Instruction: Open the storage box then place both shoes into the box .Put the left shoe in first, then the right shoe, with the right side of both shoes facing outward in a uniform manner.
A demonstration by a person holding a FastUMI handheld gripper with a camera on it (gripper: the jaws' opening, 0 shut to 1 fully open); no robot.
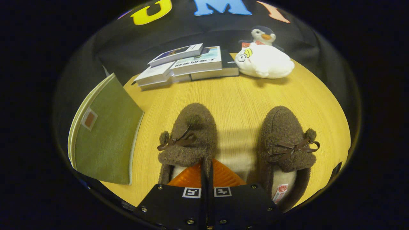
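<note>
Orange fingers (220, 174) of the gripper (207, 174) pinch the left shoe's (191, 137) heel rim. Both shoes point far; right shoe (287, 147) lies apart. Green storage box (105, 137) stands left.

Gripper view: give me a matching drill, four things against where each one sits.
1 green cloth-covered storage box
2 stack of paperback books
3 white plush toy
4 orange tongs

A in front of the penguin toy
B shut on a brown fuzzy slipper at its collar
C beside the slippers, near the table edge
D beyond the slippers, next to the plush

Pairs: 1-C, 2-D, 3-A, 4-B
</note>
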